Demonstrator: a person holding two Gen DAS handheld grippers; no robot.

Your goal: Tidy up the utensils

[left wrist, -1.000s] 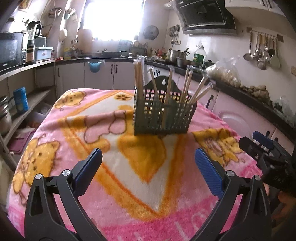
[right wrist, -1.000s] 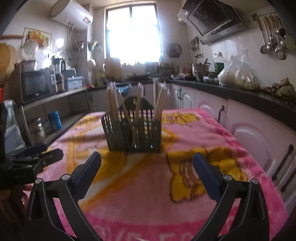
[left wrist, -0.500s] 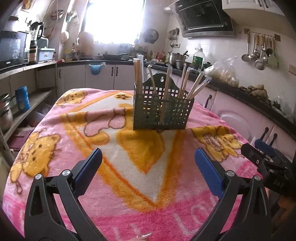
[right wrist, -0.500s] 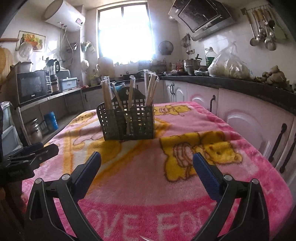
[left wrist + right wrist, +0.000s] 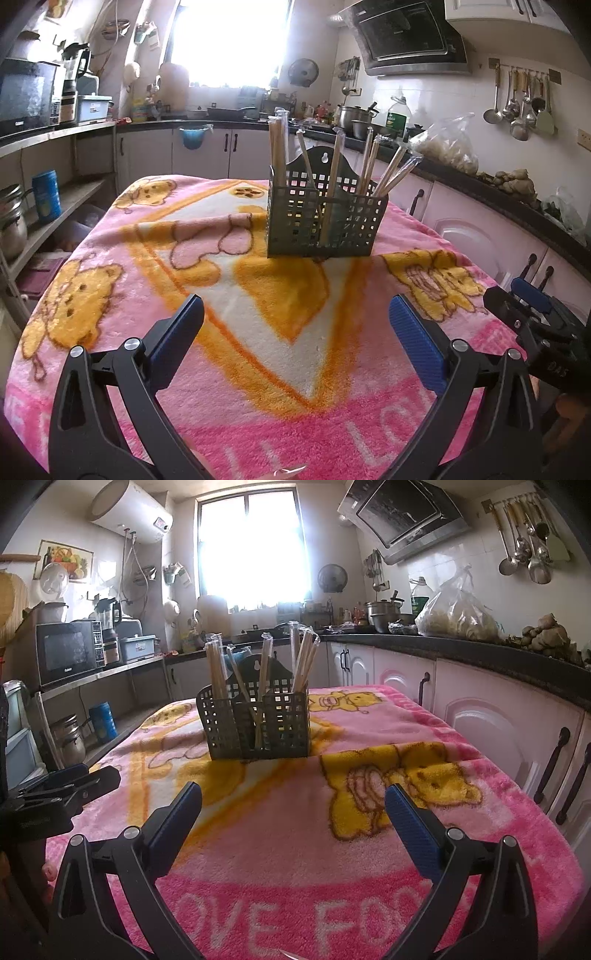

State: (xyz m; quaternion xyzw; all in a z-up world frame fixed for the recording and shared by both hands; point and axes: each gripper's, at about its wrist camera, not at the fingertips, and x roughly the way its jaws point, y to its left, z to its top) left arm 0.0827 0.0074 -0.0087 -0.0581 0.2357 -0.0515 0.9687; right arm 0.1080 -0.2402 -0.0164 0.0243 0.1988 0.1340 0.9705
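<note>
A dark slotted basket (image 5: 325,218) stands upright on the pink bear-print blanket (image 5: 258,332) that covers the table, past the middle and towards the far end. Wrapped chopsticks (image 5: 277,147) stick up out of it: a tight bundle stands nearly straight in the left compartment, a few single pairs lean in the middle, and several fan out to the right. From the right wrist view the same basket (image 5: 255,720) sits left of centre, with the chopsticks (image 5: 218,668) sorted the same way across its sections.

The left gripper (image 5: 295,325) hovers low over the near part of the blanket, its jaws spread wide with nothing between them. The right gripper (image 5: 293,806) is likewise wide open and empty, well short of the basket. Each shows at the edge of the other's view, so they sit side by side near the table's front edge.

No loose chopsticks lie on the blanket in either view, so the sorting looks finished or nearly so. A thin clear sliver at the bottom edge of the left view cannot be made out. If anything remains, the next move calls for reaching forward to the leaning pairs on the right and pinching one by its upper end without tipping the light basket.
</note>
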